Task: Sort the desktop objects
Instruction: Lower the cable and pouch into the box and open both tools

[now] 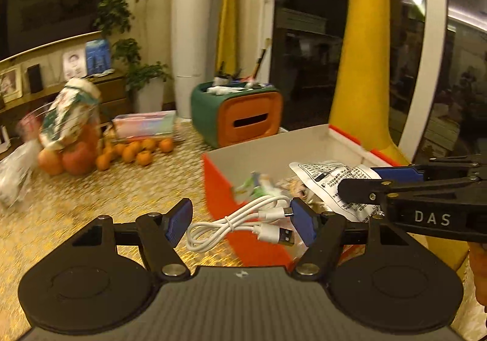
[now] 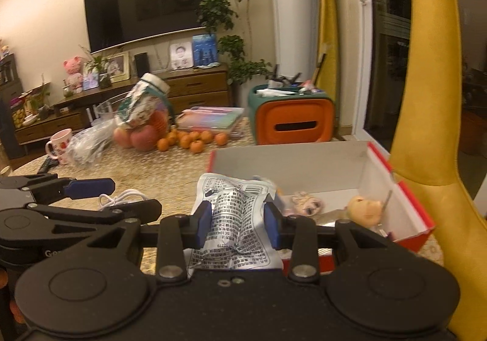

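My left gripper [image 1: 242, 223] is open, with a coiled white USB cable [image 1: 240, 223] between its blue pads, the plug end by the right pad; whether it rests on anything I cannot tell. It is at the near left corner of the red-and-white open box [image 1: 219, 185]. My right gripper [image 2: 237, 226] is shut on a silver printed foil packet [image 2: 234, 219], held over the box's near edge [image 2: 304, 263]. The packet also shows in the left wrist view [image 1: 331, 179]. Small toys [image 2: 365, 207] lie inside the box.
Oranges [image 2: 194, 140], apples [image 2: 143, 135] and a wrapped jar [image 2: 143, 106] sit mid-table, with a plastic bag [image 2: 88, 143] and pink mug [image 2: 59, 144] to the left. A green-and-orange organiser [image 2: 292, 115] stands behind the box. A yellow chair [image 2: 426, 97] rises on the right.
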